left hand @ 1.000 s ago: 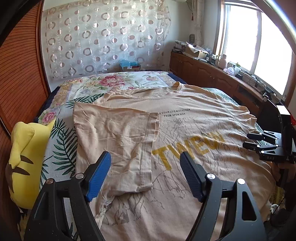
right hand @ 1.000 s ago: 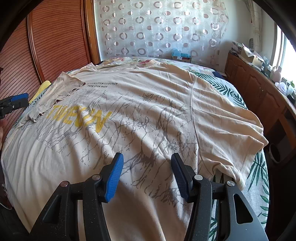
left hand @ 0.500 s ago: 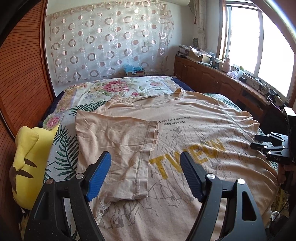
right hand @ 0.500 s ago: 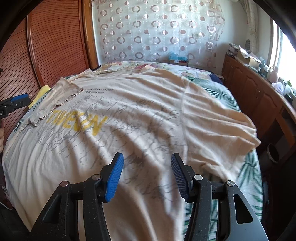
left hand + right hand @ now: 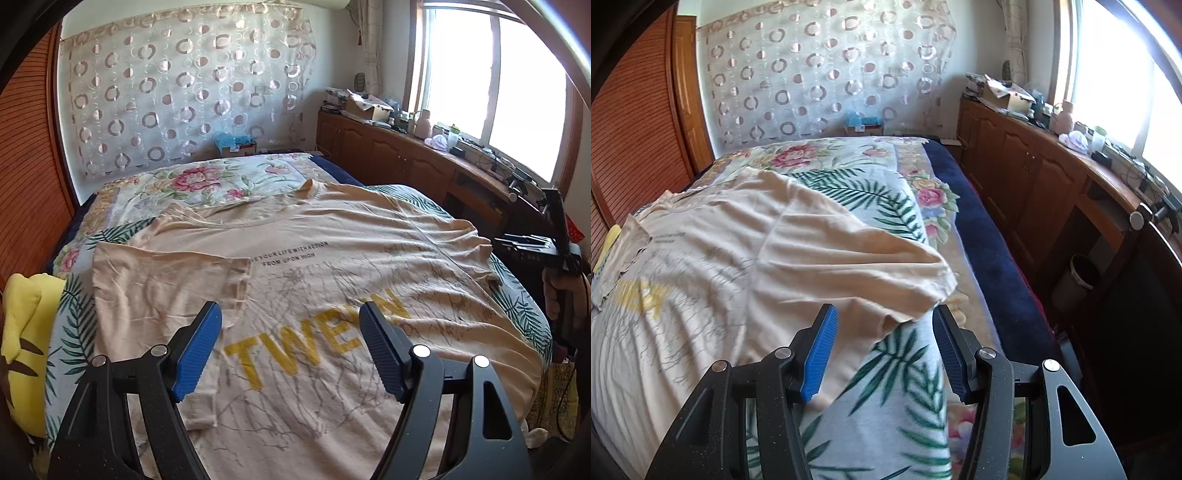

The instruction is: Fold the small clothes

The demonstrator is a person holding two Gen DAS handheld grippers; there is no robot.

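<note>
A beige T-shirt [image 5: 317, 280] lies spread face-up on the floral bedspread [image 5: 886, 387], its left sleeve [image 5: 159, 288] already folded inward. It looks light, soft and limp, likely to sag and wrinkle when lifted. The right gripper [image 5: 882, 350], spread and empty, hovers at the flat right sleeve [image 5: 886, 273], whose hem looks the best place to pinch. The left gripper [image 5: 291, 350] is spread too.
</note>
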